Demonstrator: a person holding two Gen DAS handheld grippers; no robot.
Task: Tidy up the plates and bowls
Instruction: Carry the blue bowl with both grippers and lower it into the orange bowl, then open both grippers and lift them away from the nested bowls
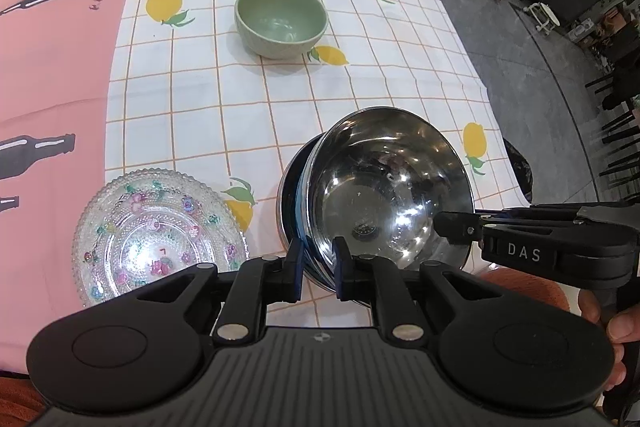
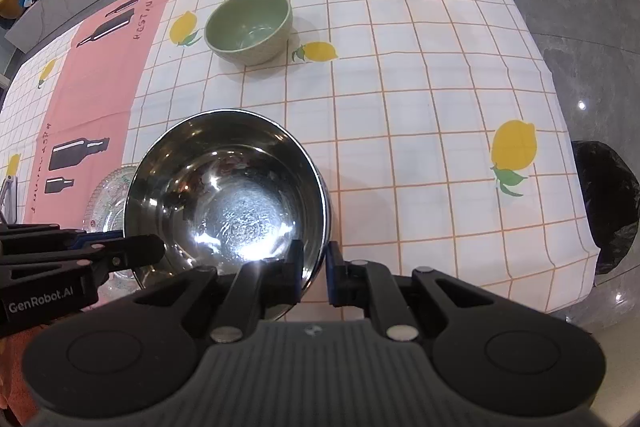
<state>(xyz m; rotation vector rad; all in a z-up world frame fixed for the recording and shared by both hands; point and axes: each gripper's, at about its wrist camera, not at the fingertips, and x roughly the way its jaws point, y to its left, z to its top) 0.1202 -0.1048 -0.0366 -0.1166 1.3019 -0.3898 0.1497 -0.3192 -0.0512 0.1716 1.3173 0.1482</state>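
Note:
A shiny steel bowl (image 1: 384, 187) is tilted and held up at the near edge of the table; it also shows in the right wrist view (image 2: 228, 191). A dark plate or pan rim (image 1: 290, 195) sits just behind and under it. My left gripper (image 1: 318, 267) is shut on the steel bowl's near-left rim. My right gripper (image 2: 314, 269) is shut on its near-right rim, and it enters the left wrist view from the right (image 1: 452, 227). A green bowl (image 1: 280, 19) stands upright farther back, also in the right wrist view (image 2: 248, 27). A clear patterned glass plate (image 1: 156, 235) lies to the left.
The table wears a white lemon-print checked cloth (image 1: 200, 99) with a pink panel (image 1: 52, 67) on the left. A black bin bag (image 2: 604, 203) sits beyond the table's right edge. Chairs and plants stand on the floor at the far right.

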